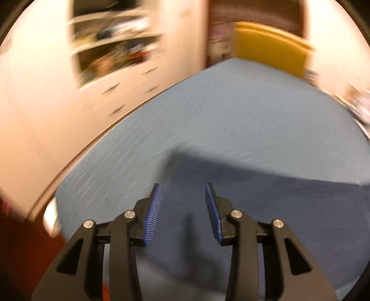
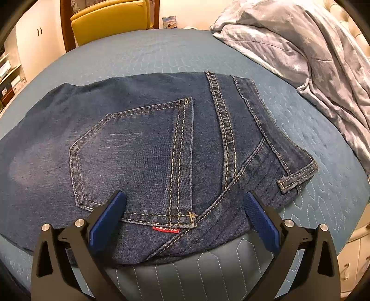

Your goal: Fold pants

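Dark blue jeans [image 2: 138,139] lie folded on a bed with a blue quilted cover [image 2: 161,53]. The back pocket and a red label face up, and the waistband points right. My right gripper [image 2: 184,194] stands wide open just over the near edge of the jeans. Its blue pads [image 2: 108,215] straddle the pocket's lower corner and grip nothing. The left wrist view is blurred. There my left gripper [image 1: 183,185] is partly open with nothing between its pads, above a dark stretch of the jeans [image 1: 277,208] near the bed cover [image 1: 231,115].
A crumpled grey duvet with stars [image 2: 312,58] lies on the bed's far right. A yellow chair [image 2: 111,20] stands beyond the far edge. Pale cupboards with open shelves [image 1: 115,46] line the left side, and white drawers [image 2: 353,266] sit at the right.
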### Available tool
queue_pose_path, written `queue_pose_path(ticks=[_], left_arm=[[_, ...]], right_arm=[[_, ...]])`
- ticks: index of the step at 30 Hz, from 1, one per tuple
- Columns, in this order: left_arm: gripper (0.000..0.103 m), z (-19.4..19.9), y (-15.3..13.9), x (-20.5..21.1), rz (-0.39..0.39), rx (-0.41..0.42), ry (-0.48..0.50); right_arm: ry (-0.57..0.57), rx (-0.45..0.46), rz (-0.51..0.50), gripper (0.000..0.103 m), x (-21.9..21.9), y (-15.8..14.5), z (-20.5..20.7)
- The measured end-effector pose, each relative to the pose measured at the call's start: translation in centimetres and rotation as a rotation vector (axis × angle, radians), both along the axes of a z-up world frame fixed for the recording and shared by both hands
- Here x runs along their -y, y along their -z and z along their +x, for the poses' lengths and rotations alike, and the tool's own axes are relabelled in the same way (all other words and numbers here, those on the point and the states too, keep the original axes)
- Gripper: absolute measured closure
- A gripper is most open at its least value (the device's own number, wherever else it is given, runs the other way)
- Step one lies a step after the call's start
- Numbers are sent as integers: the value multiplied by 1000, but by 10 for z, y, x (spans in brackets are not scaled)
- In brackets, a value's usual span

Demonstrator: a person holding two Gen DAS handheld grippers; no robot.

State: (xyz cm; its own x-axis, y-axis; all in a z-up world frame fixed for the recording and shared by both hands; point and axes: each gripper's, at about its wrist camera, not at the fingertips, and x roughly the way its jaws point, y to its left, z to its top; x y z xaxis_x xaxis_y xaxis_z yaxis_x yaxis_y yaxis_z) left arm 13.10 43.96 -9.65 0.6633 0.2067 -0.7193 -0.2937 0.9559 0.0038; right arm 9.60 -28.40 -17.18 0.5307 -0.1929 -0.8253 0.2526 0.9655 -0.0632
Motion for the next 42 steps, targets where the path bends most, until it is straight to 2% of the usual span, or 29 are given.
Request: queue_pose_path(ticks=[3,5,7,8,9,10,12,13,15,17,19,20,21,23,24,25,27,28,30,31,32,34,35,37,40,42], left_arm=[[54,35,10,46,-30,-39,204],[52,52,30,53,-45,-99,246],[52,63,49,34,-54,-150,208],[53,63,50,19,-105,-121,209],[58,62,48,9,-123,-110,193],[66,60,46,-3,-99,-119,142],[52,53,40,-21,-30,-133,46],[38,51,42,-30,0,-148,-5],[38,43,43,-42,-22,-143,-25],[39,38,39,-41,16,-164,-60],[38,36,34,-43,65,-199,-125],[38,35,33,-48,84,-224,-168],[38,32,32,-54,94,-242,-212],[38,18,28,-66,112,-261,-288],[39,10,22,-71,142,-269,-326],[40,8,15,-69,134,-250,-324],[40,-9,1,-61,50,-157,-280],[39,-20,-6,-51,-11,-99,-241],[39,-39,-8,-26,-73,-52,-140],[39,-43,-4,-14,-77,-49,-105],[39,-51,3,1,-81,-55,-59],[38,-58,29,11,-43,-130,-11],[40,-65,36,5,-24,-134,-21],[44,-79,33,-6,-46,-91,-35],[44,-99,22,-35,-78,-74,-140],[44,-104,21,-51,-53,-80,-232]], right_arm=[[6,-6,-3,5,-1,-1,0],[-4,-8,-5,5,-2,-2,1],[-26,-20,-14,5,-2,-7,1],[-42,-23,-36,5,-4,-13,1],[-56,-8,-72,6,-5,-21,1],[-66,30,-97,6,-4,-33,-2],[-87,90,-82,6,5,-55,4],[-79,114,-71,6,14,-65,15],[-75,128,-45,18,26,-72,40],[-110,127,-35,28,43,-70,74],[-141,90,-42,42,57,-58,103],[-126,51,-52,53,70,-46,122],[-87,3,-77,59,86,-33,135],[-90,1,21,55,106,-19,143],[-86,6,6,50,107,-17,143],[-95,9,-22,47,102,-18,142],[-104,17,-115,46,89,-18,141],[-97,21,-124,46,87,-18,140],[-57,33,-105,41,87,-24,135],[-45,53,-103,40,84,-29,128],[-47,103,-120,34,76,-41,114],[-76,150,-164,28,62,-55,95],[-114,174,-193,25,48,-63,76],[-169,183,-213,24,29,-62,46],[-207,139,-177,24,15,-45,14],[-206,84,-214,24,11,-28,0]])
